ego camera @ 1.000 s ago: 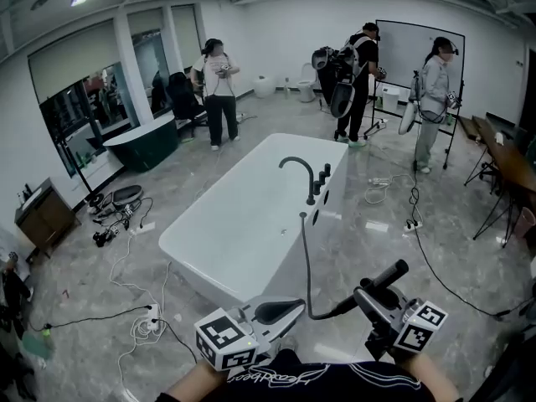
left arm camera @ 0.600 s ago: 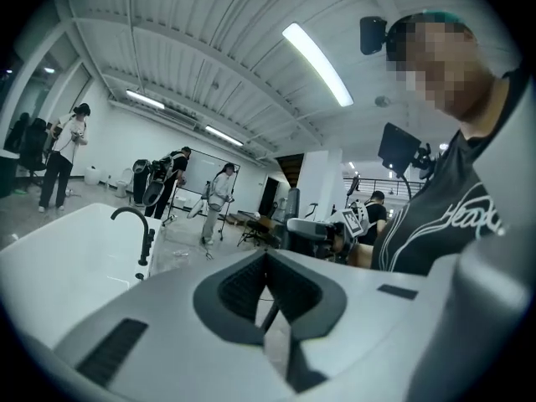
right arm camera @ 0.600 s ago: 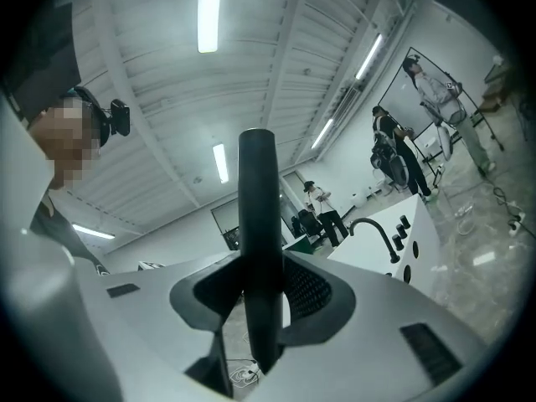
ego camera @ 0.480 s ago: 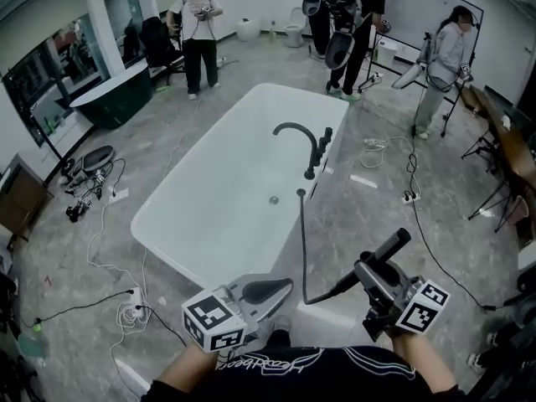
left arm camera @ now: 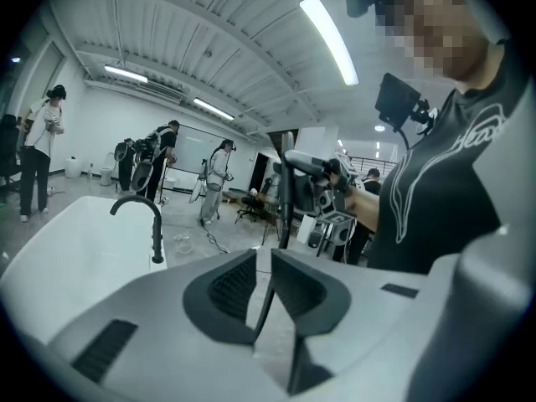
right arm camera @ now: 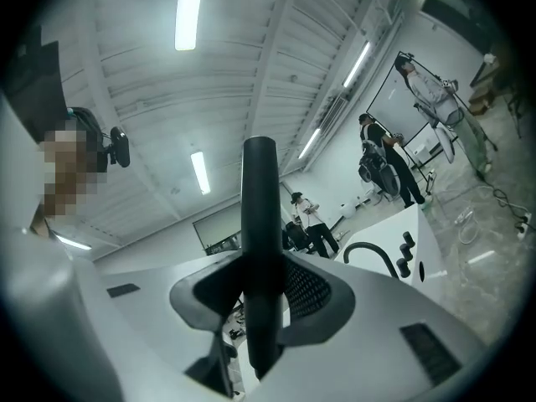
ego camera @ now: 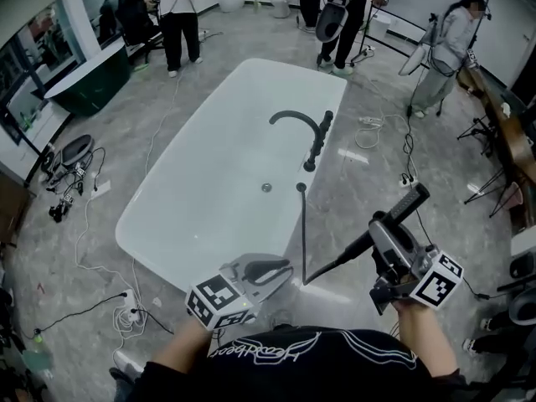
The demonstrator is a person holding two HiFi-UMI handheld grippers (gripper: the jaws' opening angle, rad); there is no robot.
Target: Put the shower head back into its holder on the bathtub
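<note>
A white bathtub [ego camera: 209, 199] fills the middle of the head view, with a black curved faucet [ego camera: 300, 122] on its right rim. The black hose [ego camera: 302, 233] runs from a fitting on that rim [ego camera: 301, 188] towards me. It bends up into the black shower head [ego camera: 406, 205]. My right gripper [ego camera: 381, 229] is shut on its handle and holds it slanted, off the tub's near right side. In the right gripper view the shower head [right arm camera: 260, 208] stands between the jaws of the right gripper [right arm camera: 260, 300]. My left gripper [ego camera: 285, 268] [left arm camera: 261, 283] is opening, with only a narrow gap. The hose hangs just past its tips.
Several people stand with equipment at the far end of the room [ego camera: 180, 7]. A dark green tub [ego camera: 79, 90] is at the far left. Cables and a power strip [ego camera: 134, 308] lie on the marble floor at left. A table and stands [ego camera: 507, 141] line the right side.
Both grippers and I have come closer to the bathtub, so it now sits nearer and larger. The right gripper carried the shower head right and a little up. The hose has left the left gripper's tips.
</note>
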